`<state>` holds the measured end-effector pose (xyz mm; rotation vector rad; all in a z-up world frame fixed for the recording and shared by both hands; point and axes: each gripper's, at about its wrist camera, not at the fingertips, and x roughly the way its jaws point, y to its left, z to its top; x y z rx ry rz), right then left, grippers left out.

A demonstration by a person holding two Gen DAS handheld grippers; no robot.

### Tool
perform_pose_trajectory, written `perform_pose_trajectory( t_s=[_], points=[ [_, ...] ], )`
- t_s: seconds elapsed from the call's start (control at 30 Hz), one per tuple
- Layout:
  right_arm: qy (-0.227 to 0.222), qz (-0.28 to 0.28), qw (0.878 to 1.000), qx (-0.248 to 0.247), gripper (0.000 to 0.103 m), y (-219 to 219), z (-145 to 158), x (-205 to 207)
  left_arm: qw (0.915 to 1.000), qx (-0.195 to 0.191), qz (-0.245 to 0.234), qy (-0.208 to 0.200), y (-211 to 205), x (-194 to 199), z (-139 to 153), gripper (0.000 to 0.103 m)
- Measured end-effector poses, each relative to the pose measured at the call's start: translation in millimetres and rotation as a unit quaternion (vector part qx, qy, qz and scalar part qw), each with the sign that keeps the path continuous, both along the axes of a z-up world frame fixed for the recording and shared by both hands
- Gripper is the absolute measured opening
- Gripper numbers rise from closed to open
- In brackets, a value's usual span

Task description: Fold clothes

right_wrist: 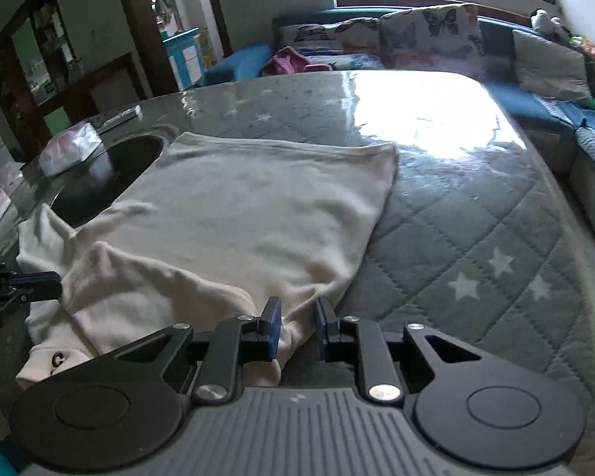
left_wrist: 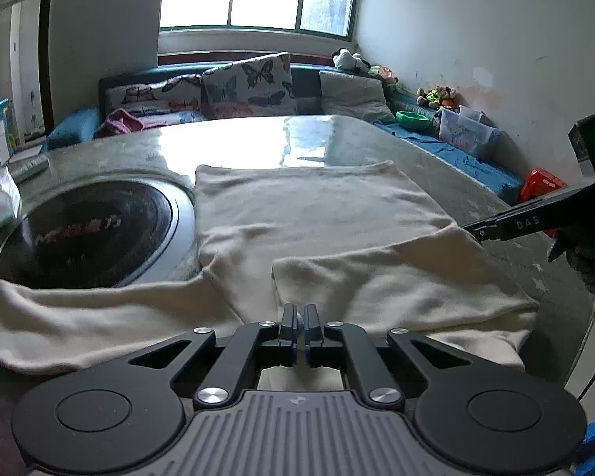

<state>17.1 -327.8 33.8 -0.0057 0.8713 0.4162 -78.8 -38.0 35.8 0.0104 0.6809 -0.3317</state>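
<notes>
A cream garment (left_wrist: 317,214) lies spread on the grey quilted table cover (right_wrist: 476,238), with a sleeve folded across its near part. In the left wrist view my left gripper (left_wrist: 299,317) is shut, with a bit of pale cloth pinched between its pads at the near edge. The right wrist view shows it (right_wrist: 57,279) at the garment's (right_wrist: 238,206) left side. My right gripper (right_wrist: 297,317) is shut on a bunched fold at the near right corner. From the left it (left_wrist: 474,232) is seen pulling that corner into a point.
A round black hob (left_wrist: 87,230) is set into the table left of the garment, partly under a sleeve. A tissue pack (right_wrist: 69,148) and a remote (left_wrist: 29,166) lie beyond it. A sofa with butterfly cushions (left_wrist: 246,83) runs along the far side. The cover to the right is bare.
</notes>
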Motion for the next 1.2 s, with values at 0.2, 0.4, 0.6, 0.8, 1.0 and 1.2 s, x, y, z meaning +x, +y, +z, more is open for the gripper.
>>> perform_pose_trajectory(
  t_s=[0.2,0.4,0.6,0.8,1.0,1.2],
  points=[
    [-0.047,-0.017,0.998,-0.042,0.001,-5,10,-10,0.9999,0.007,0.003,0.011,2,3,-8,0.007],
    [-0.050,0.024,0.998,-0.008,0.006,-21,16,-15,0.9999,0.008,0.005,0.012,1,8,-3,0.010],
    [-0.048,0.092,0.994,-0.022,0.008,-11,13,-14,0.9996,0.019,0.002,0.020,-7,13,-7,0.020],
    [-0.050,0.134,0.990,-0.014,0.012,-6,9,-12,0.9995,0.028,-0.008,0.016,-12,14,-7,0.005],
    [-0.051,0.140,0.989,-0.018,0.022,-7,1,-7,0.9996,0.028,-0.002,-0.004,-10,10,11,0.003],
    [-0.053,0.150,0.987,-0.037,0.014,1,-6,-7,0.9992,0.017,-0.006,-0.036,-14,4,34,0.003]
  ],
)
